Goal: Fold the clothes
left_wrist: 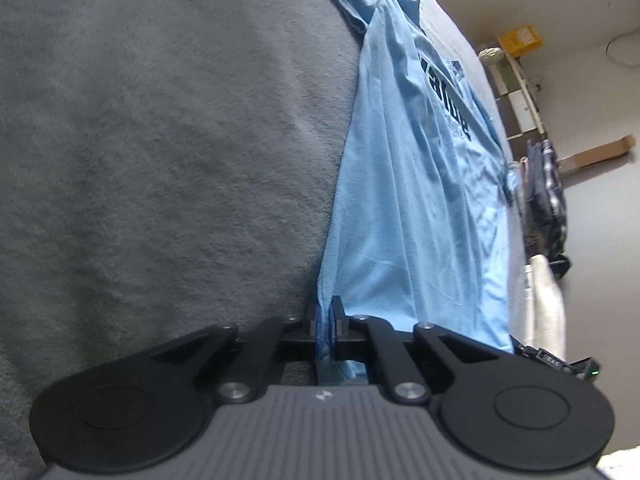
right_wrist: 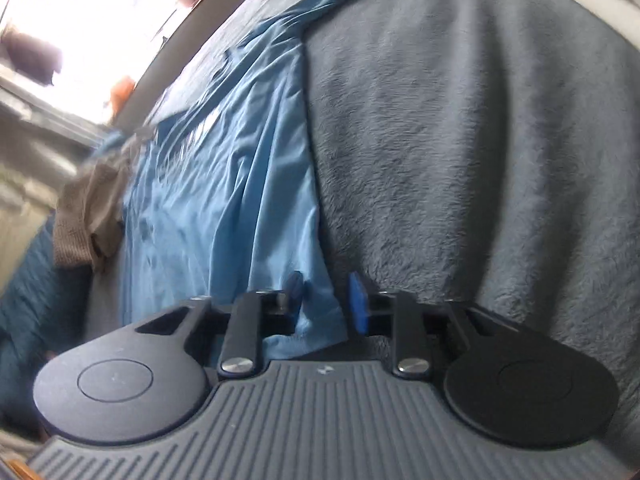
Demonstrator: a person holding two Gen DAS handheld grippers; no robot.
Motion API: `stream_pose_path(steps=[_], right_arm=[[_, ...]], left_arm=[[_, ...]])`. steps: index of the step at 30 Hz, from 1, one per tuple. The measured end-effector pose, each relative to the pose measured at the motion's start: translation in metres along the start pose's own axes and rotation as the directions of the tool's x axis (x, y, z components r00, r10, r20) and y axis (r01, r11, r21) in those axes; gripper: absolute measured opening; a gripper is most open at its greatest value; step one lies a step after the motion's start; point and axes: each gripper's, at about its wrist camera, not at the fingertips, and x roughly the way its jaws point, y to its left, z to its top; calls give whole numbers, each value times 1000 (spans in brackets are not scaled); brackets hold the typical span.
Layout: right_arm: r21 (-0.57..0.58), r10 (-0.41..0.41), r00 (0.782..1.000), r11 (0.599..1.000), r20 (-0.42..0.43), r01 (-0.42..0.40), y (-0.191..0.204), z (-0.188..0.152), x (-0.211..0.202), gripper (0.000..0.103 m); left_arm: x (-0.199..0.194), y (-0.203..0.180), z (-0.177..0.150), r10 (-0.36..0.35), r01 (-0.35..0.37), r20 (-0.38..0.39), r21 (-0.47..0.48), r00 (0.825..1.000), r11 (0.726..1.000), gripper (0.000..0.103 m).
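Between the clenched left tool: shirt hem; right tool gapes around it.

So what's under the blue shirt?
The light blue shirt lies on a fuzzy grey blanket, which shows all around it. Whatever is directly beneath the cloth is covered.

Light-blue shirt, perhaps dark-lettered; grey blanket.

The left gripper pinches the near hem of a light blue shirt that stretches away over a grey blanket; dark clothes hang at the far right
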Motion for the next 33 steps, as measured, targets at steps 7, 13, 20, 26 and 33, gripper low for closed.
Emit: stream_pose_path(steps=[7, 13, 20, 26, 33], right_arm=[[-282, -10, 992, 958, 127, 46, 67, 10, -14, 1], [-695, -35, 993, 711, 114, 105, 162, -28, 26, 4], [-766, -68, 995, 635, 71, 98, 179, -49, 30, 8], [-690, -126, 984, 701, 127, 178, 170, -30, 29, 32], [-772, -217, 969, 593, 121, 229, 173, -56, 55, 39]], left_arm=[[-2, -11, -4, 46, -47, 23, 51, 999, 998, 4], [0, -13, -5, 41, -42, 21, 48, 999, 998, 4], [1, -10, -6, 23, -24, 17, 35, 1000, 999, 4], [3, -11, -8, 17, -17, 17, 27, 1000, 999, 5], [4, -12, -9, 16, -17, 16, 21, 1000, 1000, 5]])
